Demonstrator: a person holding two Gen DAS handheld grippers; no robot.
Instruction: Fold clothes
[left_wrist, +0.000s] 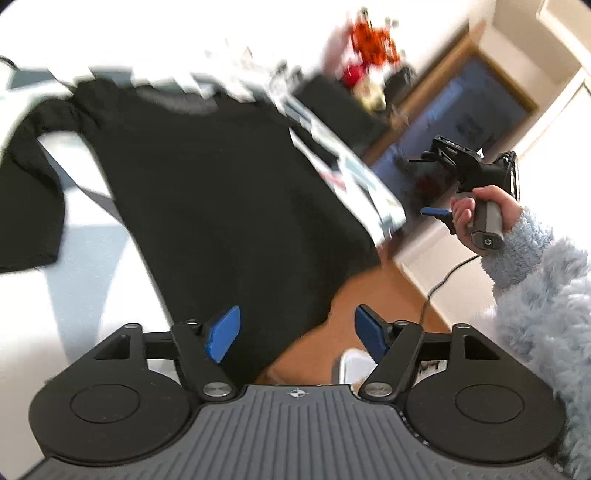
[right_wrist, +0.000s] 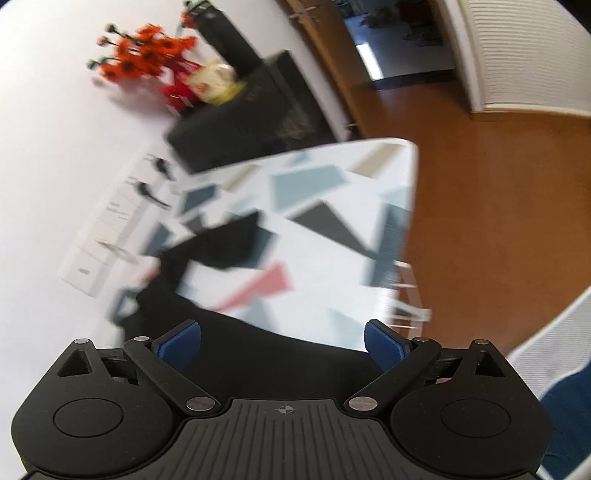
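Wooden floor (right_wrist: 480, 206) and a white wall surround the table (right_wrist: 332, 258), whose top is white with grey, blue and pink shapes. Your black shirt (left_wrist: 221, 206) lies spread flat across it, one sleeve (left_wrist: 29, 192) stretched out to the side and the hem hanging over the near edge, likely laid out so you can fold it. Its cloth looks soft, dark and mostly smooth. Your left gripper (left_wrist: 295, 338) hovers above the hem with its jaws released and nothing between them. Your right gripper (right_wrist: 282, 345) is also spread wide and empty, lifted clear beside the table in your right hand (left_wrist: 476, 218).
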